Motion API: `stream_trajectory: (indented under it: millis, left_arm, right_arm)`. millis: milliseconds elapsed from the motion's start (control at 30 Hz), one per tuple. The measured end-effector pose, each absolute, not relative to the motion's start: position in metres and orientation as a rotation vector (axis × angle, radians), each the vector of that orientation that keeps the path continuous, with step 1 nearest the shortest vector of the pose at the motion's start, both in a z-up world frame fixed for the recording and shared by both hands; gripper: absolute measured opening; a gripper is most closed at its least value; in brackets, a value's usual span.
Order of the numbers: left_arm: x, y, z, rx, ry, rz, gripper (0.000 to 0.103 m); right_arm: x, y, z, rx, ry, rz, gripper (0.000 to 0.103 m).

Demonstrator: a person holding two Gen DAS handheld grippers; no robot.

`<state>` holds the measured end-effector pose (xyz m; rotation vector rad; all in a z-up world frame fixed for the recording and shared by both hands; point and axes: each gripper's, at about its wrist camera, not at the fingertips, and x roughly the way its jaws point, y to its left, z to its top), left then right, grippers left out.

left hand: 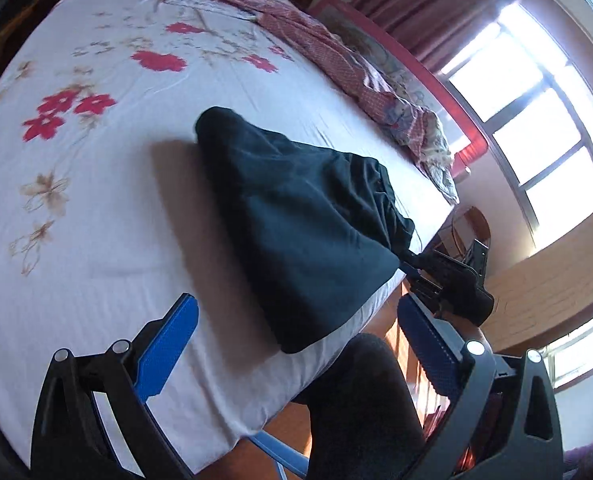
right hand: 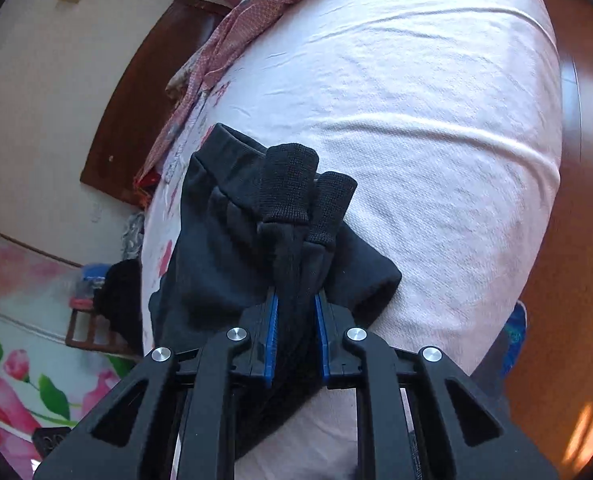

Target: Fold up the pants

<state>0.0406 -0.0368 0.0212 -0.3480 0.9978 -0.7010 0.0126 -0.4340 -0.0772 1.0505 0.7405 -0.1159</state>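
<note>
The pants (left hand: 296,216) lie bunched near the edge of the bed (left hand: 96,240). The right claw (right hand: 295,312) pinches their cuffed legs; beside them, the left claw (left hand: 296,344) gapes wide, empty.

Bare sheet (left hand: 96,240) left of pants (left hand: 296,216); blanket (left hand: 336,52) lines far edge.

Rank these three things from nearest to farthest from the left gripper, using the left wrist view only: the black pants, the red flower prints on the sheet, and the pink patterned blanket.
From the left gripper, open and empty:
1. Black pants, just ahead on the near bed edge.
2. Red flower prints, mid-sheet, to the left.
3. Pink patterned blanket, bunched along the far side.
</note>
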Motion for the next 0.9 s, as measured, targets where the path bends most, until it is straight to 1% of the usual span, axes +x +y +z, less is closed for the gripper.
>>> stream_trajectory:
  millis: [67,100,167,200,333,433,467,500,533,600,667,767,800,833,867,900]
  left_arm:
    - [0.047,-0.069,0.024,-0.269,0.964,-0.766,0.1]
    - [0.049,-0.085,0.023,-0.224,0.962,-0.801,0.101]
    - [0.052,-0.115,0.017,-0.122,0.966,-0.852,0.101]
    - [0.053,-0.127,0.011,-0.077,0.98,-0.867,0.101]
    - [0.052,-0.139,-0.013,-0.041,1.061,-0.858,0.101]
    - [0.046,-0.132,-0.02,-0.029,1.061,-0.857,0.101]
    - [0.044,-0.131,-0.022,-0.022,1.065,-0.857,0.101]
    - [0.043,-0.129,-0.024,-0.015,1.07,-0.857,0.101]
    - [0.041,-0.131,-0.028,-0.003,1.078,-0.851,0.101]
    - [0.038,-0.131,-0.034,0.029,1.083,-0.844,0.101]
    - [0.03,-0.132,-0.035,0.081,1.057,-0.849,0.101]
    - [0.024,-0.134,-0.036,0.14,1.046,-0.852,0.101]
    - [0.024,-0.133,-0.034,0.152,1.049,-0.856,0.101]
    - [0.023,-0.131,-0.032,0.156,1.055,-0.857,0.101]
    - [0.024,-0.127,-0.027,0.151,1.061,-0.852,0.101]
    - [0.026,-0.119,-0.021,0.133,1.059,-0.843,0.101]
  right_arm:
    - [0.001,-0.431,-0.068,1.034,0.762,-0.138,0.018]
    - [-0.006,-0.434,-0.062,1.047,0.74,-0.165,0.026]
    - [-0.025,-0.442,-0.047,1.095,0.65,-0.174,0.026]
    - [-0.026,-0.446,-0.039,1.075,0.63,-0.191,0.026]
    - [-0.007,-0.459,-0.026,0.977,0.642,-0.211,0.026]
    - [0.02,-0.455,-0.032,0.906,0.69,-0.19,0.026]
    - [0.028,-0.449,-0.034,0.844,0.717,-0.205,0.024]
    - [0.03,-0.443,-0.034,0.769,0.735,-0.224,0.018]
    - [0.029,-0.441,-0.034,0.725,0.737,-0.239,0.015]
    - [0.018,-0.445,-0.042,0.746,0.743,-0.262,0.013]
    - [0.009,-0.451,-0.054,0.767,0.758,-0.281,0.013]
    - [0.007,-0.45,-0.049,0.769,0.749,-0.298,0.013]
    - [0.007,-0.452,-0.048,0.802,0.742,-0.292,0.018]
    - [0.006,-0.455,-0.045,0.829,0.749,-0.319,0.039]
    - [-0.001,-0.459,-0.041,0.868,0.733,-0.352,0.042]
    - [-0.008,-0.462,-0.035,0.912,0.686,-0.36,0.042]
